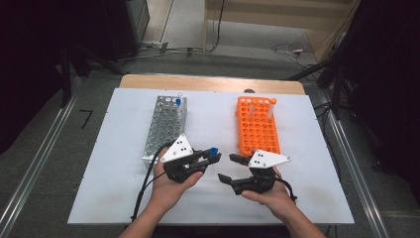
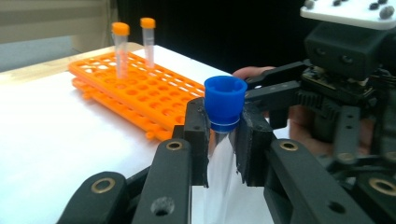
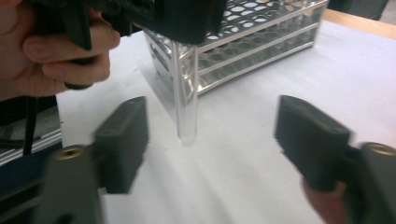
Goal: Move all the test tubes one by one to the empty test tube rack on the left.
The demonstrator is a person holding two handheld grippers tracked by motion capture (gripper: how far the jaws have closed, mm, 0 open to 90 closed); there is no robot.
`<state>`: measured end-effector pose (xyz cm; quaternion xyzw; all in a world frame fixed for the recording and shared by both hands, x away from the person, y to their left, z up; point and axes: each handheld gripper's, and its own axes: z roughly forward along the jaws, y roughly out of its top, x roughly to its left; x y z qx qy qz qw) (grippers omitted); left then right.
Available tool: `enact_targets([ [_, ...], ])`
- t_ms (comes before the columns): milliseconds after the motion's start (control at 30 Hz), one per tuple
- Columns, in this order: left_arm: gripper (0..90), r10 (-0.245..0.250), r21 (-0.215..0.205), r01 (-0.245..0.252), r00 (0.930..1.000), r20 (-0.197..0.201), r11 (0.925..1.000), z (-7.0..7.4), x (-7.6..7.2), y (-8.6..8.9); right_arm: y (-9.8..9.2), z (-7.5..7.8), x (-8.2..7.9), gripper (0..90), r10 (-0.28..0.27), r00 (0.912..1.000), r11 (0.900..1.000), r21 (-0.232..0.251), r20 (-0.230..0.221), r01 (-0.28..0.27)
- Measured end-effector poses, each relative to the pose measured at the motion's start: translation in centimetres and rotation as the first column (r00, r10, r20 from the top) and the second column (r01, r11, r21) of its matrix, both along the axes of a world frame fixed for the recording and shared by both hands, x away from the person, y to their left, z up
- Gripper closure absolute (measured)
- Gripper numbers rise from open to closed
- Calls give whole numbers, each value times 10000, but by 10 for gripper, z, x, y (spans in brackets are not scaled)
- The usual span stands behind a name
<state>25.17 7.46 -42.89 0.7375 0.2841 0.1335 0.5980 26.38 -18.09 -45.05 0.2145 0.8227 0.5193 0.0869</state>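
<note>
Left gripper (image 2: 224, 135) clamps a blue-capped tube (image 2: 225, 105) near the bench's front edge; right gripper (image 3: 210, 135) spread, released.

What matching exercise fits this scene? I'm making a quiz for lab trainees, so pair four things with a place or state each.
Things:
1. blue-capped tube
2. orange rack
3. metal rack
4. right claw

Places or states:
A. jaws apart, nothing between them
B. on the table's right half, two orange-capped tubes standing at its far end
C. clamped upright just under its cap in the left claw
D. on the table's left half, beside the left hand

Pairs: 1-C, 2-B, 3-D, 4-A
</note>
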Motion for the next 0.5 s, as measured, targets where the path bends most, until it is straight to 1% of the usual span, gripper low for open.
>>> enact_targets([
  [33,770,72,-60,-72,10000,-5,10000,1,2,2,-3,0,0,133,-42,10000,10000,47,51,42],
  [100,770,256,-142,-255,9997,28,9996,3,5,8,-10,0,1,83,-120,9999,9997,199,103,118],
  [133,770,354,-172,-354,9994,16,9992,3,7,11,-14,0,1,67,-147,9999,9996,252,59,146],
  [167,770,459,-129,-459,9989,44,9989,5,9,14,-18,0,2,64,-248,9997,9992,321,-17,249],
  [233,770,674,-157,-673,9977,83,9976,7,13,20,-27,0,3,64,-486,9988,9979,418,-12,486],
  [300,770,891,-156,-889,9959,152,9959,10,17,26,-35,0,4,64,-683,9976,9970,365,101,679],
  [333,770,1006,-152,-1004,9947,191,9948,11,19,30,-39,0,5,63,-745,9972,9966,354,82,742],
  [500,770,1703,-202,-1698,9851,249,9853,16,34,46,-60,-2,5,63,-1194,9928,9924,306,74,1191],
])
